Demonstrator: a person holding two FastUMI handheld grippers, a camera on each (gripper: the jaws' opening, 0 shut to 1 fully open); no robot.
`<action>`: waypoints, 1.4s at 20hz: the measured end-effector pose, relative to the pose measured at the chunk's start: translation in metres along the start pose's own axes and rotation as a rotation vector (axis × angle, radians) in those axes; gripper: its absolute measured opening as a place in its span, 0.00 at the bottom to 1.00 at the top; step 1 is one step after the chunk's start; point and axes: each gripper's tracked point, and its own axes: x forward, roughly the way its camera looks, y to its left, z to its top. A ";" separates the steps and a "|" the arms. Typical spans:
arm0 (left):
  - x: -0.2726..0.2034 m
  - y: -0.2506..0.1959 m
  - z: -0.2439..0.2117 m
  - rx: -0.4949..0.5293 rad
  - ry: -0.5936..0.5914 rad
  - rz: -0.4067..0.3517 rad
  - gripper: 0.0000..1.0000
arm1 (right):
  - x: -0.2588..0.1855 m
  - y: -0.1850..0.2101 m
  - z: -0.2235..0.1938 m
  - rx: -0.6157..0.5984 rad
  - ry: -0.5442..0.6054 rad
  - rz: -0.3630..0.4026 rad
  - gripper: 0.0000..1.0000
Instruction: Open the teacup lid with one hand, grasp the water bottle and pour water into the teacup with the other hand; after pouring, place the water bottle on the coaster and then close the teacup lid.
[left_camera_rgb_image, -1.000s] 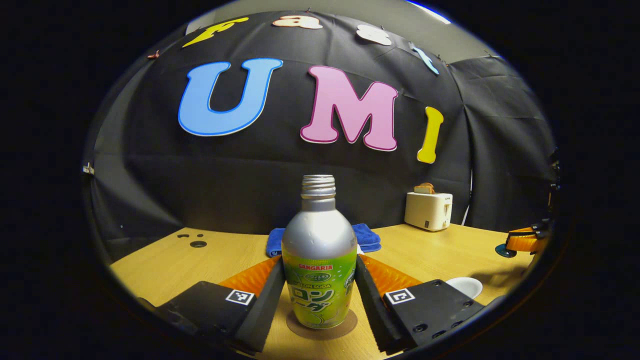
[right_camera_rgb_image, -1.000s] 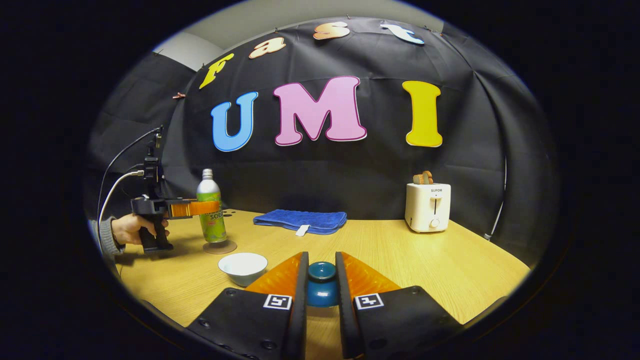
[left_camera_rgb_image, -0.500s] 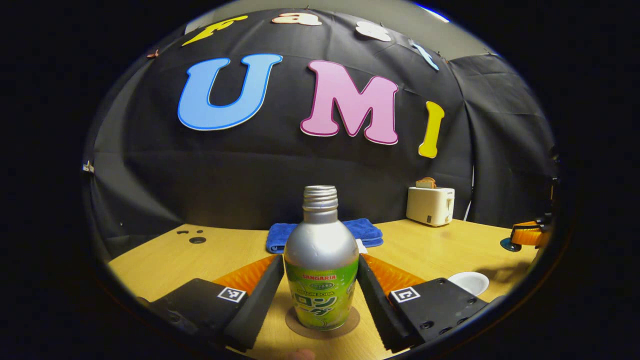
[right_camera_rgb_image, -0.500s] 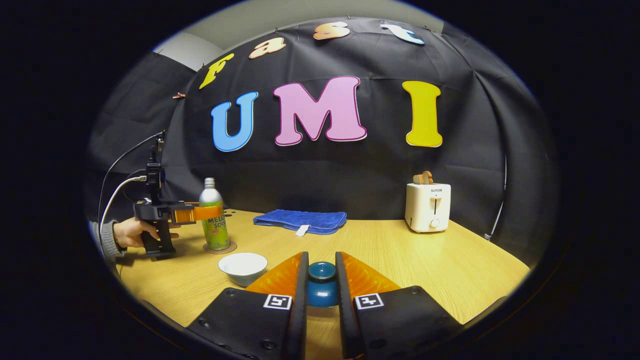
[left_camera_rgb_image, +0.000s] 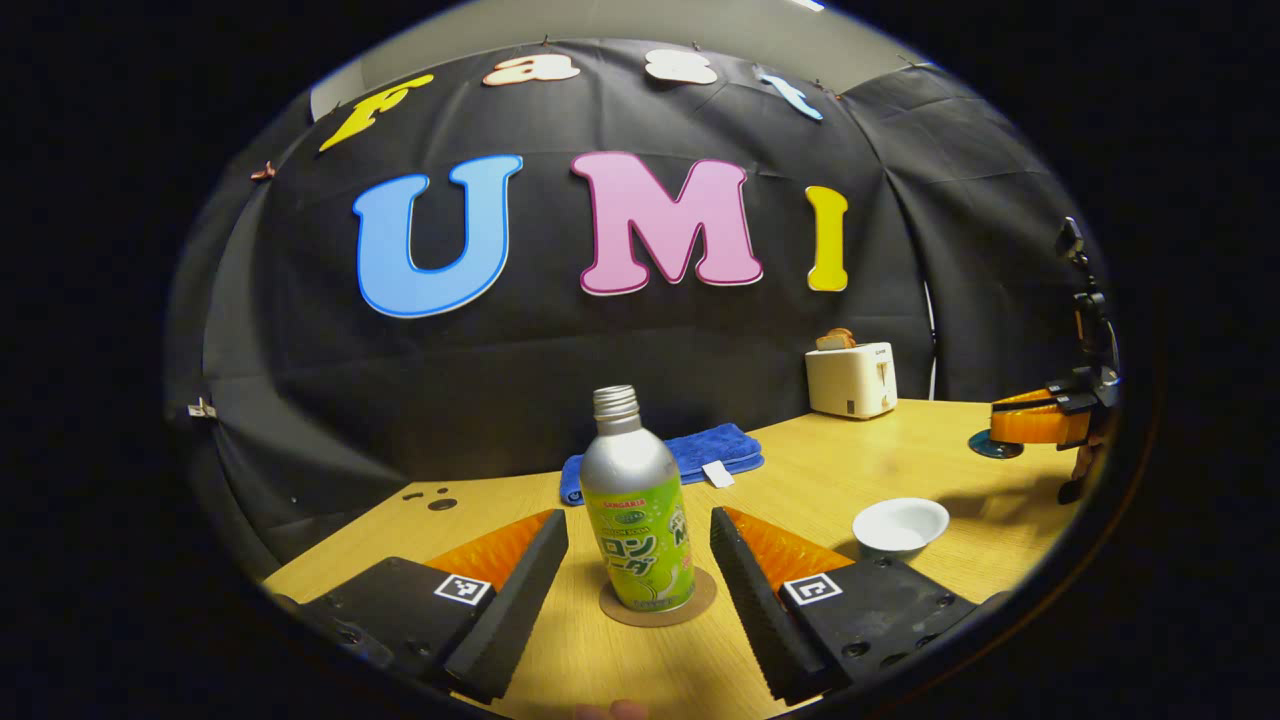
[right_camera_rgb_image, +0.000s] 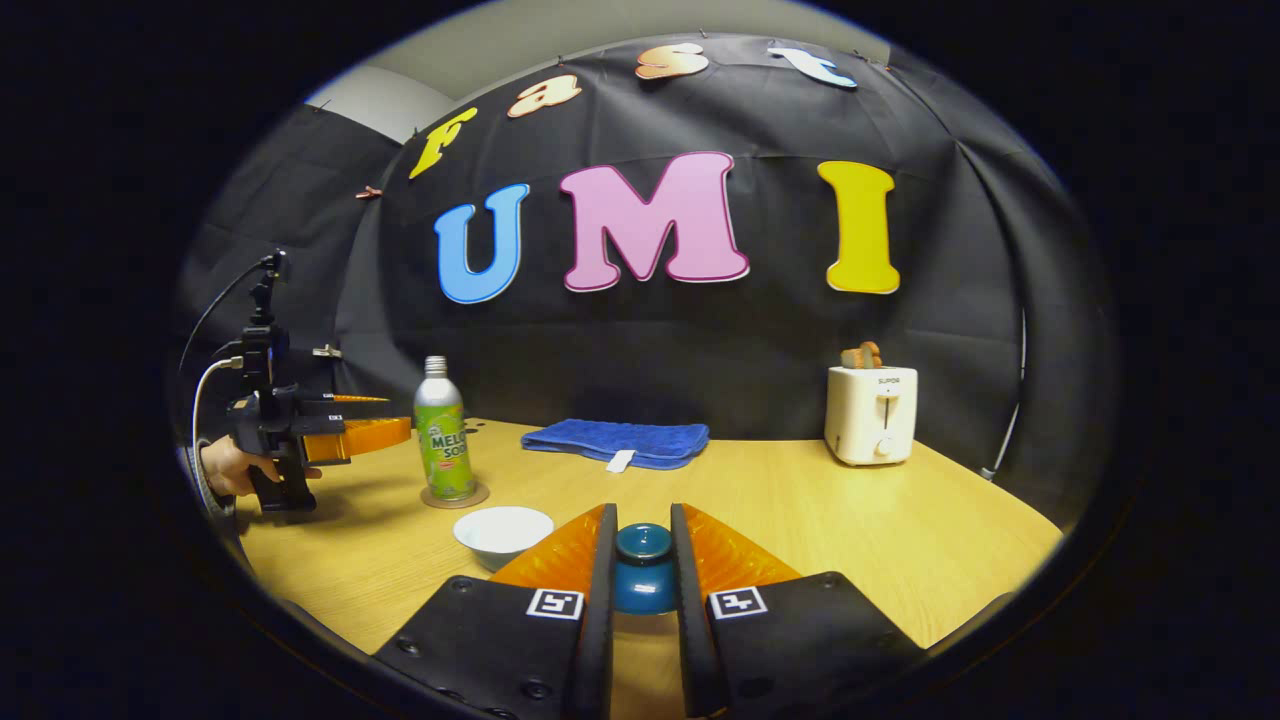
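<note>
The silver-and-green metal water bottle (left_camera_rgb_image: 637, 505) stands upright on the round brown coaster (left_camera_rgb_image: 657, 604) on the wooden surface (left_camera_rgb_image: 820, 470), between the spread fingers of the left claw (left_camera_rgb_image: 638, 575), untouched. The right claw (right_camera_rgb_image: 641, 580) grips the dark teal teacup lid (right_camera_rgb_image: 643, 572). The white ceramic teacup (right_camera_rgb_image: 502, 532) sits uncovered, near right of the bottle.

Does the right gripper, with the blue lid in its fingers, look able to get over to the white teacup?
Probably yes. The right gripper is shut on the blue ceramic lid, and the open white teacup sits close by on bare wooden table. The left gripper is off beside the green bottle.
</note>
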 end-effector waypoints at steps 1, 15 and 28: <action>-0.009 -0.008 0.000 -0.004 -0.004 -0.001 0.90 | 0.002 0.011 0.000 0.001 0.000 0.023 0.31; -0.042 -0.013 -0.025 -0.154 0.012 0.061 0.95 | 0.062 0.094 -0.013 -0.005 0.065 0.158 0.31; -0.040 -0.014 -0.025 -0.156 0.014 0.052 0.97 | 0.076 0.096 -0.032 -0.014 0.193 0.145 0.31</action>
